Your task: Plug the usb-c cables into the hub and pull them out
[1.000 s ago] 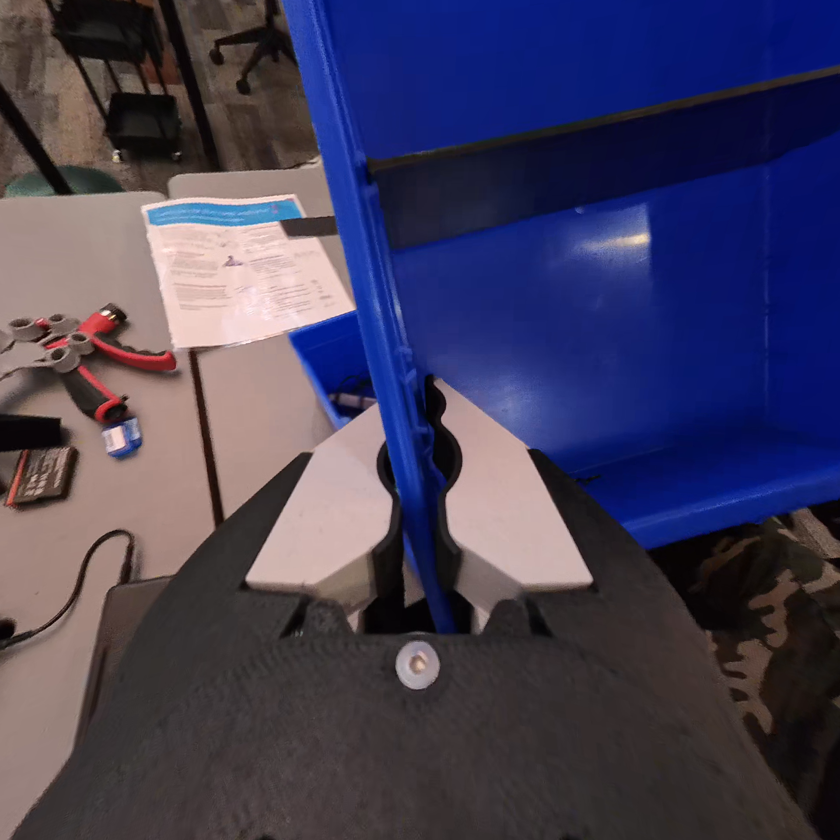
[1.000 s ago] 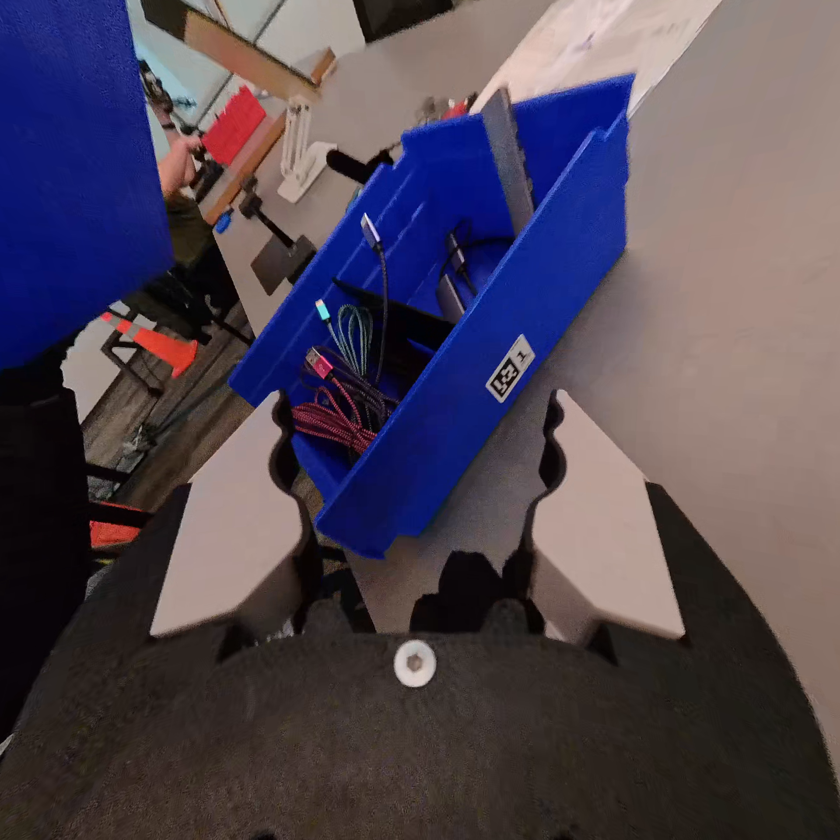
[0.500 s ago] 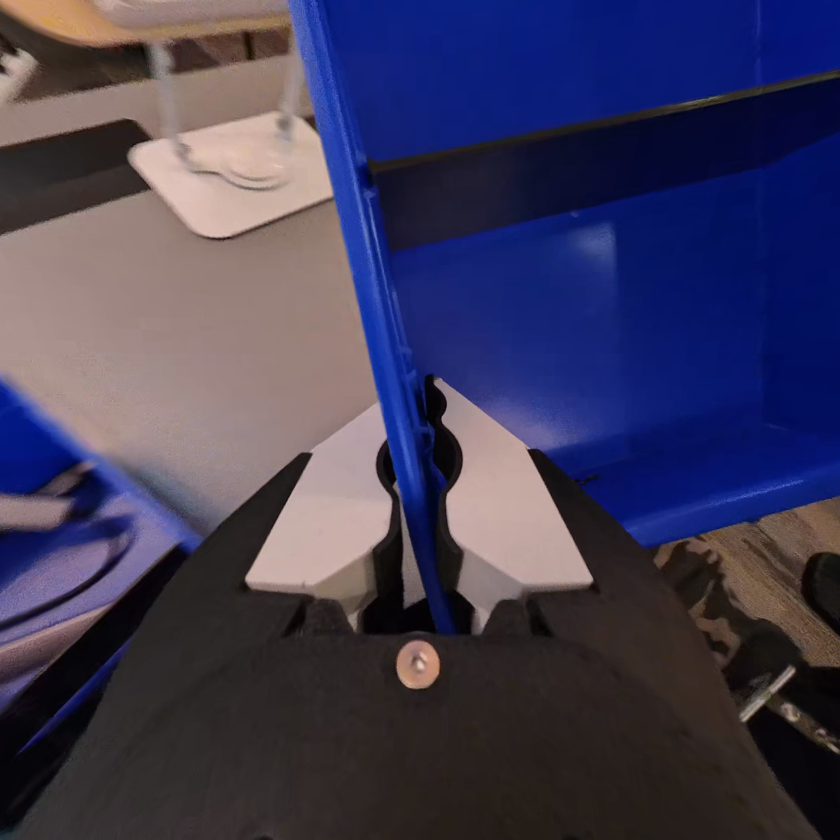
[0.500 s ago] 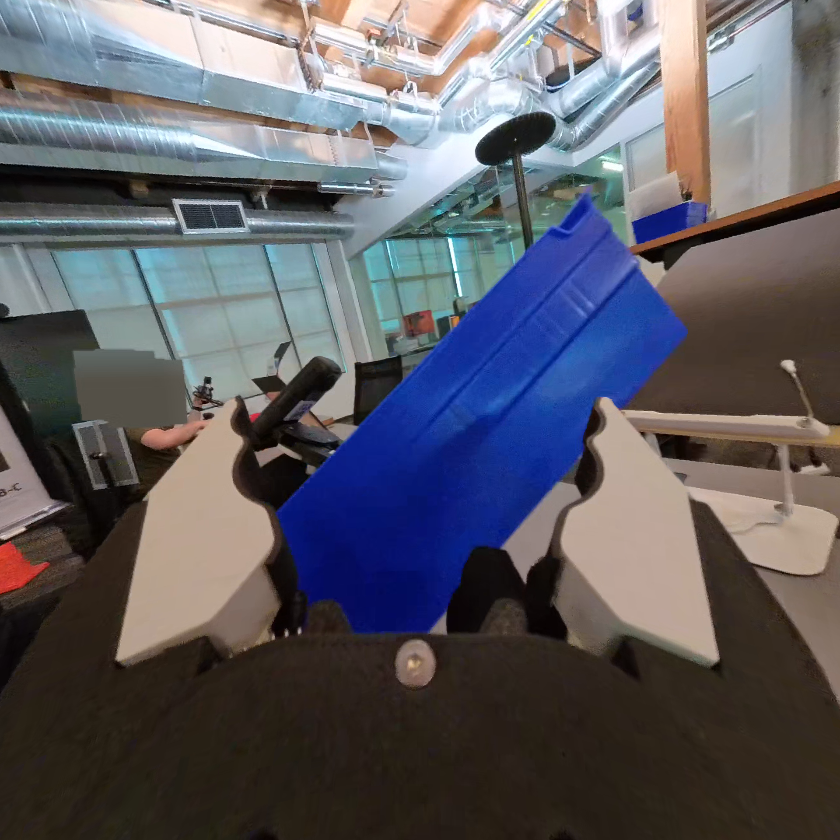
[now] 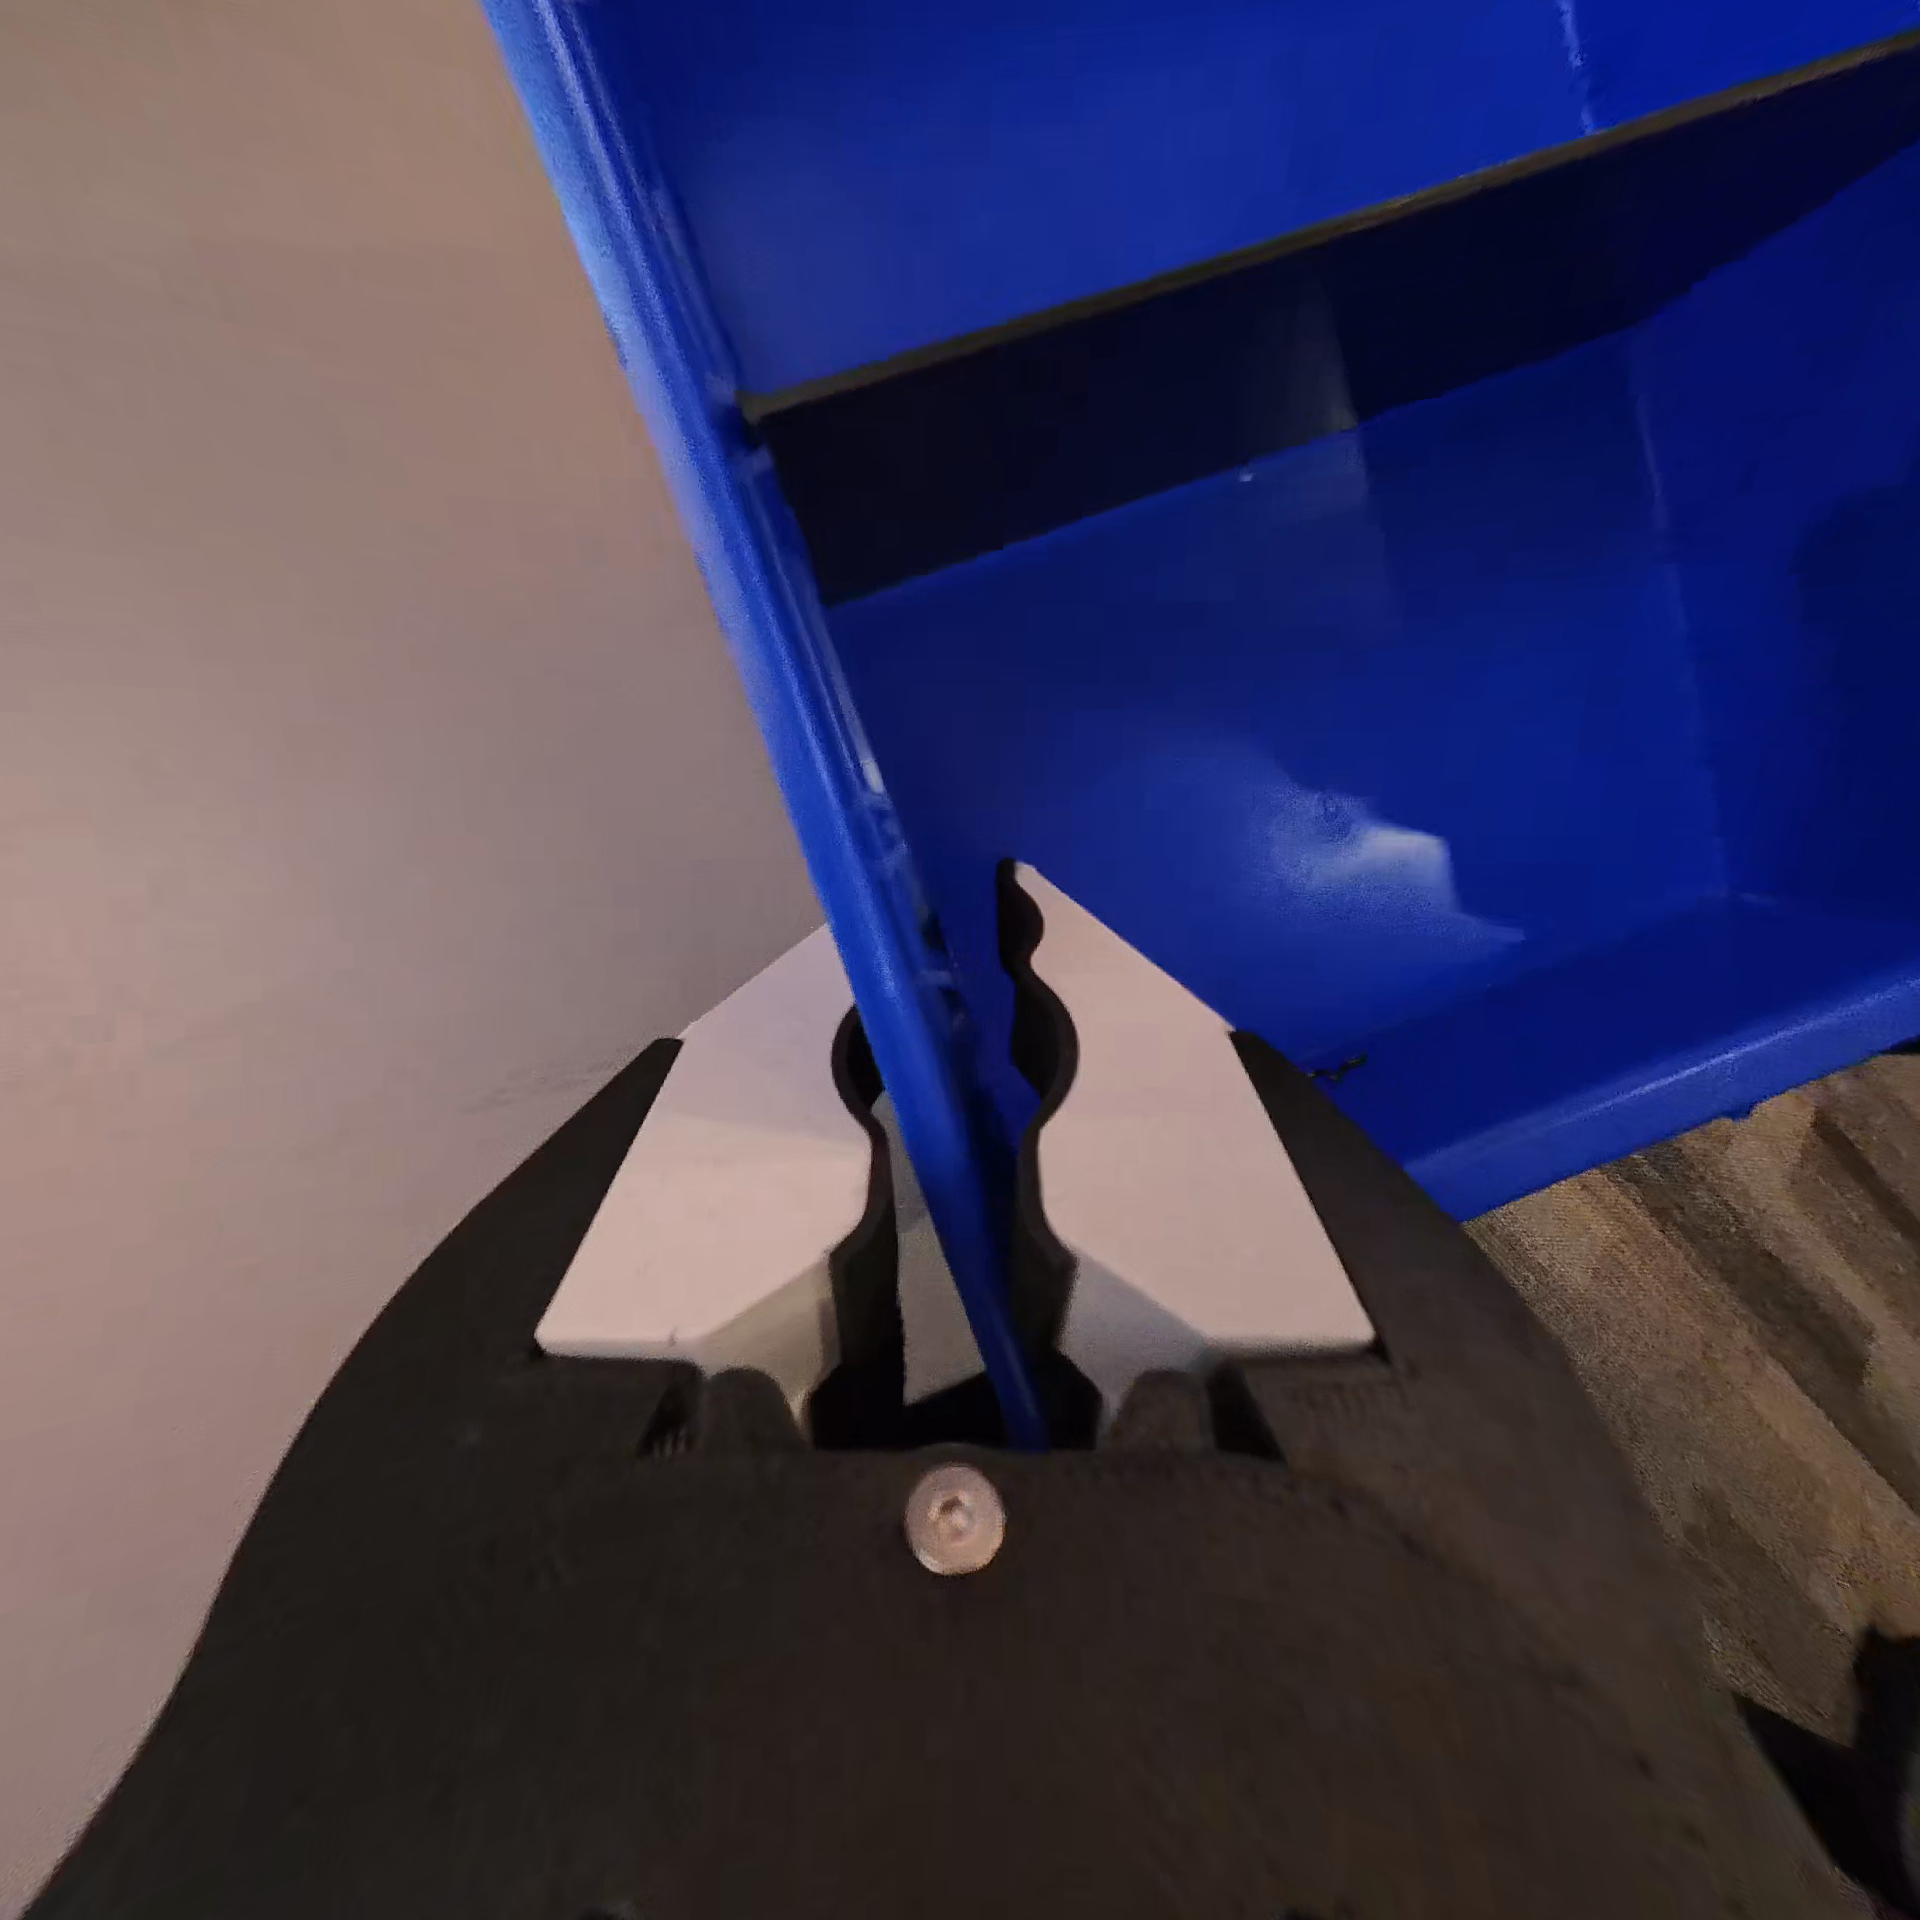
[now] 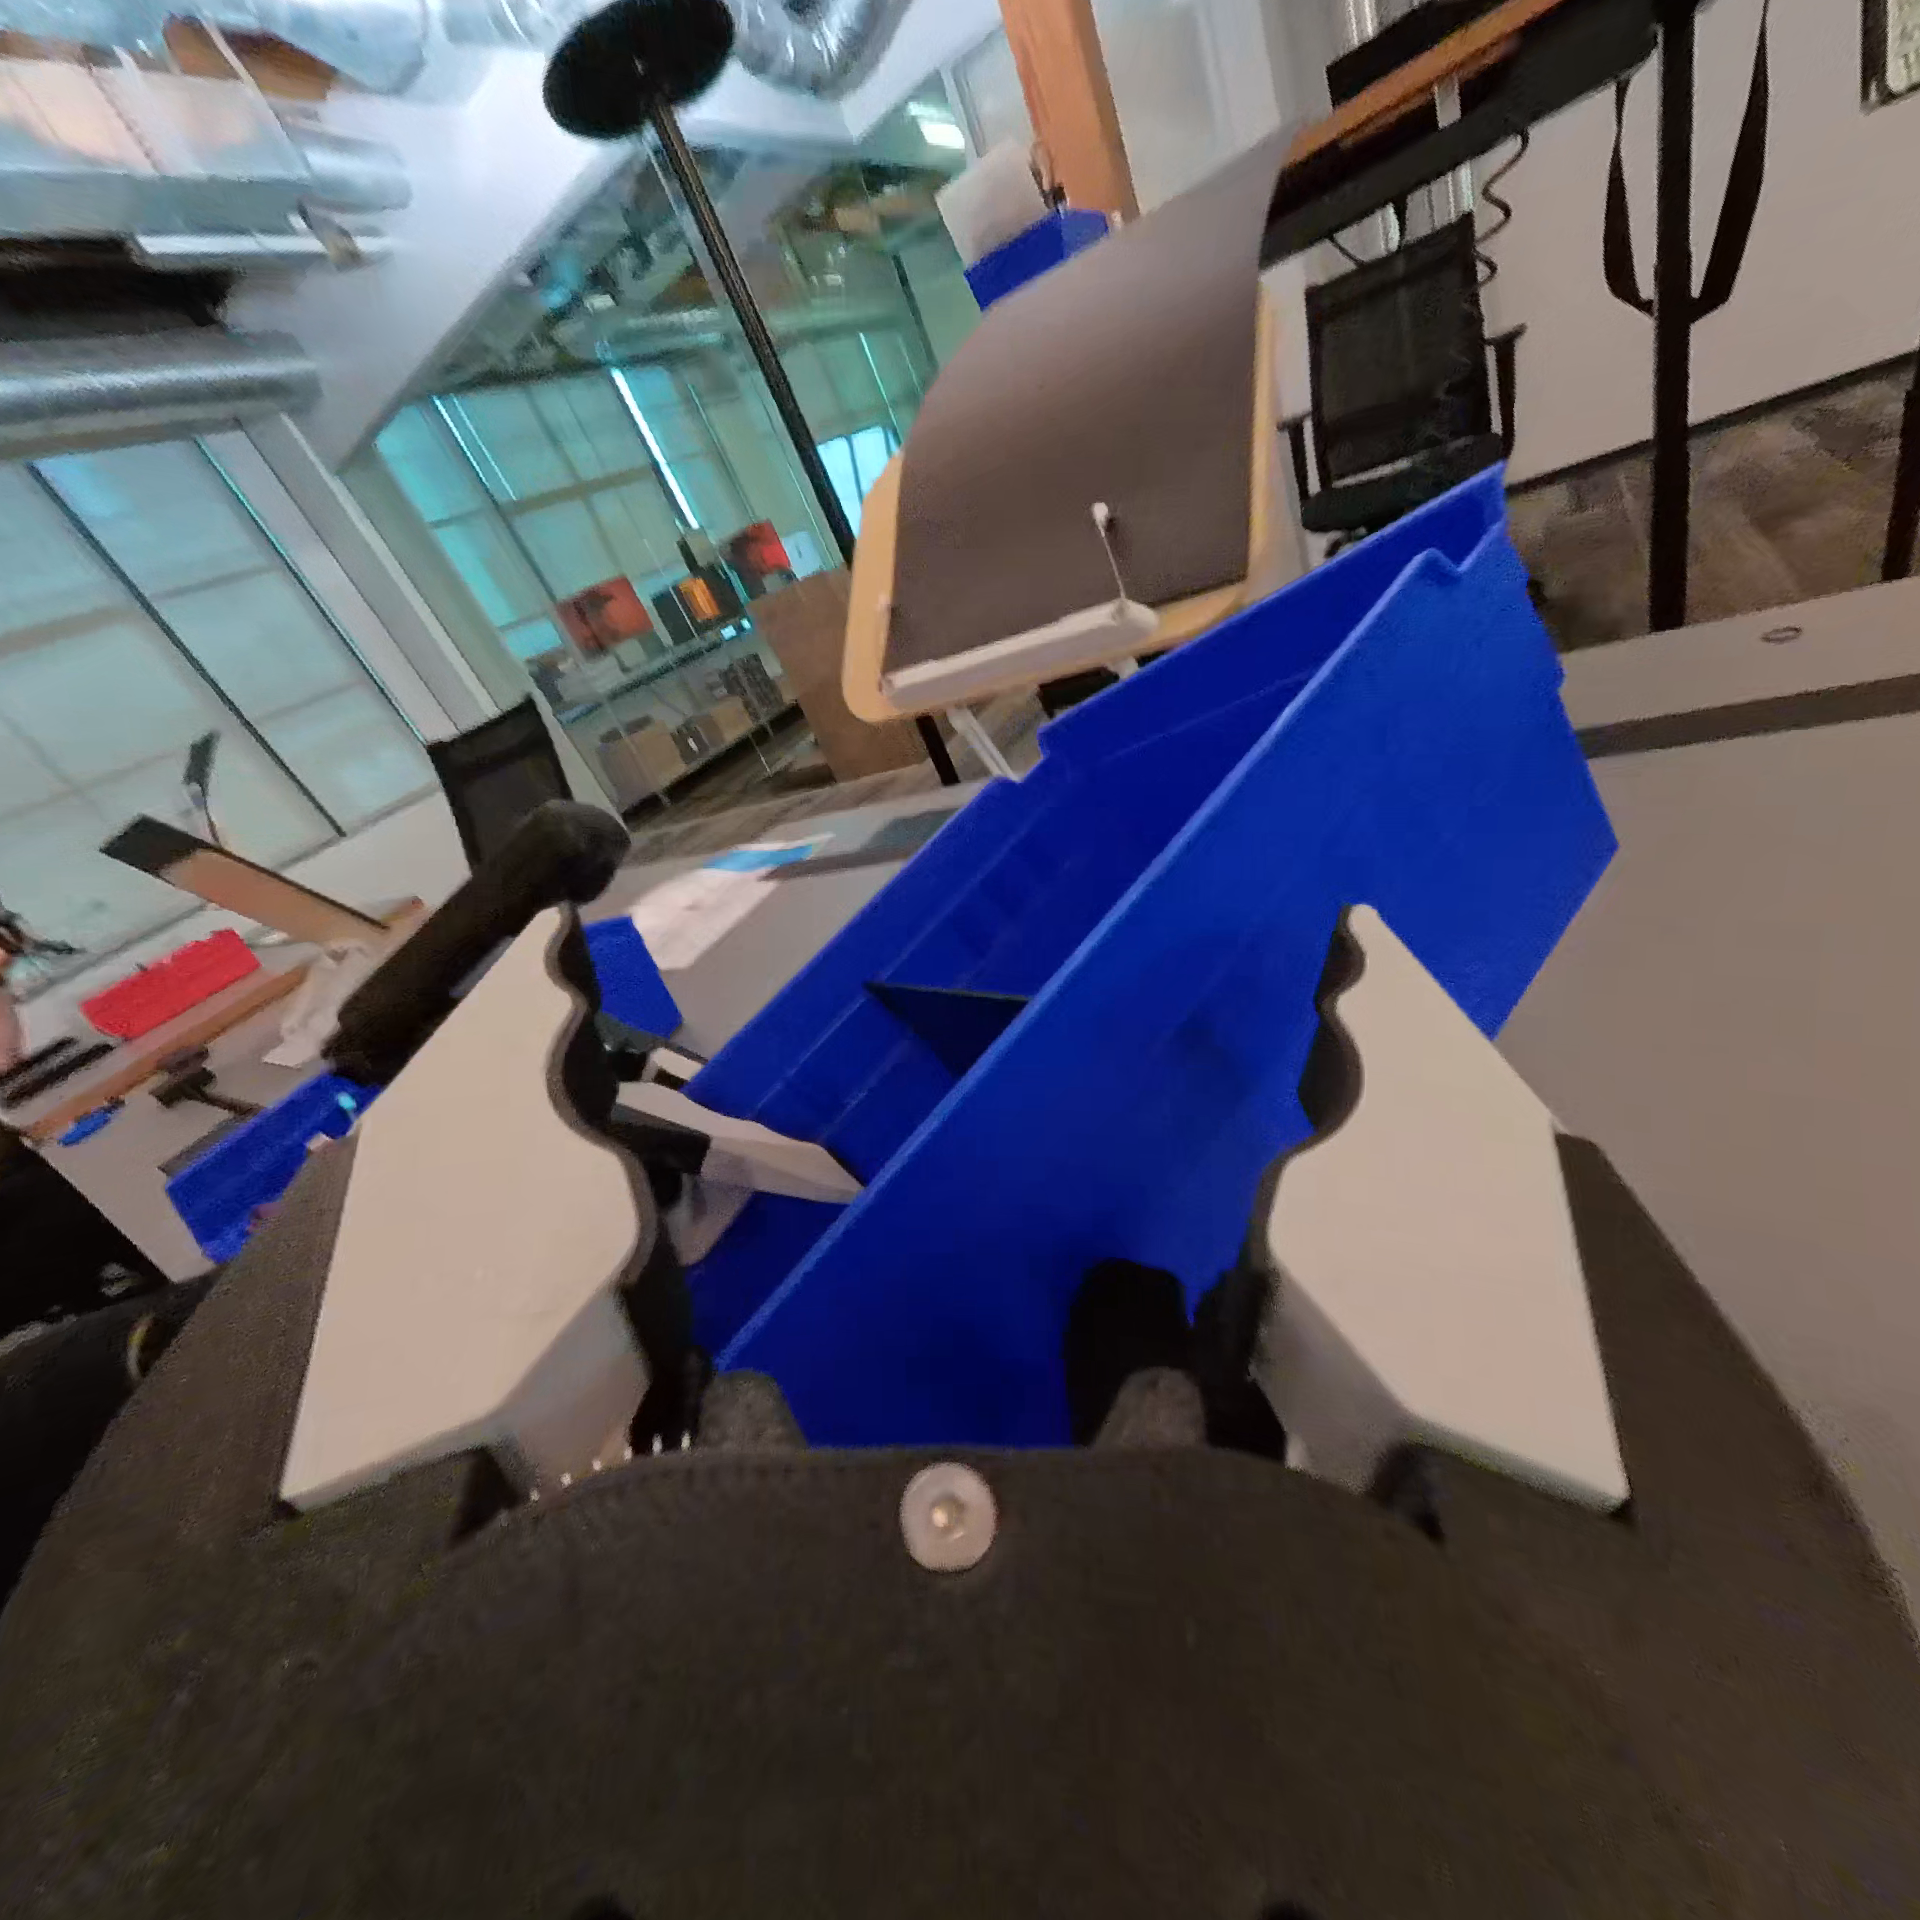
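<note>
The left gripper (image 5: 951,1049) is pinched onto the side wall of a blue bin (image 5: 1351,831), the wall running up between its two pale fingers (image 5: 717,1174) from the gap at their base. In the left wrist view the bin's long axis leads away from the gripper and leans up and to the left, its open side turned toward the camera. A black divider (image 5: 1247,416) crosses the bin from wall to wall and splits it into a nearer and a farther compartment; what shows of both holds nothing. To the left of the held wall lies the grey table (image 5: 312,623); under the bin's near right corner there is patterned floor (image 5: 1662,1299).

The right gripper (image 6: 951,1039) is spread wide and grips nothing. Between its fingers (image 6: 468,1195) the right wrist view shows the same blue bin (image 6: 1247,987) from outside, its long axis tilted, the near end low and the far end raised toward the upper right, above the grey table (image 6: 1714,883). The left gripper (image 6: 727,1132) shows there at the bin's near left wall, with its black handle (image 6: 468,935) slanting up behind it. A black divider (image 6: 956,1018) is visible inside.

Farther off, at the table's left edge, a second blue bin (image 6: 260,1153) stands low; its contents cannot be made out. A printed sheet (image 6: 707,904) lies on the table beyond. No USB-C cables or hub can be made out in either view.
</note>
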Demonstrator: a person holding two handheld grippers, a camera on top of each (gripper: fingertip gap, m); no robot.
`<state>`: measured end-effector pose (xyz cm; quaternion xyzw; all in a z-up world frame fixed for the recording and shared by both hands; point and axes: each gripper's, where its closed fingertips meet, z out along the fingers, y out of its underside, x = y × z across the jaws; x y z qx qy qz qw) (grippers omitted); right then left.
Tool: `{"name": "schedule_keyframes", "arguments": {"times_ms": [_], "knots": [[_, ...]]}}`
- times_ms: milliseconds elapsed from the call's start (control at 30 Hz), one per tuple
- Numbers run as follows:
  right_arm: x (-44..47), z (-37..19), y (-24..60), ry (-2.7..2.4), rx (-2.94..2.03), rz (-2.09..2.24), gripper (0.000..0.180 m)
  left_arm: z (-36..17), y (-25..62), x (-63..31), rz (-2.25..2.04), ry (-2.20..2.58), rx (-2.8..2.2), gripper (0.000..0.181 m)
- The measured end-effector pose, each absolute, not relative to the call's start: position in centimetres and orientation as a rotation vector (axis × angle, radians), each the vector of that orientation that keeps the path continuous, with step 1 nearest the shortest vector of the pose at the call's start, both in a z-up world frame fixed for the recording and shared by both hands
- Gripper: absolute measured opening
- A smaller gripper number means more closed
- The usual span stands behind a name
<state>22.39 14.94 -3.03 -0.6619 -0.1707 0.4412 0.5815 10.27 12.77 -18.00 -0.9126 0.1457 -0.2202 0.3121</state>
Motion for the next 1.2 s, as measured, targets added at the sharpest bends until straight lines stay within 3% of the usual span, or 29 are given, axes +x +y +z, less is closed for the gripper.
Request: {"name": "schedule_keyframes", "arguments": {"times_ms": [267,667,767,867,900,1033,1200], "knots": [[25.6,-7.9,18.3,-0.448,-1.651,0.933,0.123,-20.7,13.5,14.5,-0.618,0.410,-2.471,0.035],[32.5,-13.1,27.0,-0.364,-1.804,0.801,0.109,-18.8,14.2,23.3,-0.965,0.359,-2.420,0.115],[33.5,-13.5,28.1,-0.372,-1.825,0.794,0.106,-16.5,13.3,23.7,-1.219,0.300,-2.324,0.113],[34.7,-11.8,28.2,-0.378,-1.792,0.697,0.105,-11.0,11.9,20.6,-1.425,0.200,-2.045,0.084],[35.3,-10.9,28.1,-0.388,-1.767,0.619,0.105,-9.4,10.7,19.0,-1.416,0.218,-2.004,0.084],[36.1,-7.0,26.6,-0.460,-1.679,0.331,0.107,-5.1,6.2,9.5,-1.093,0.295,-1.991,0.084],[32.1,-0.4,21.9,-0.587,-1.500,0.133,0.098,-3.3,0.8,-11.3,-0.369,0.121,-2.097,0.083]]}}
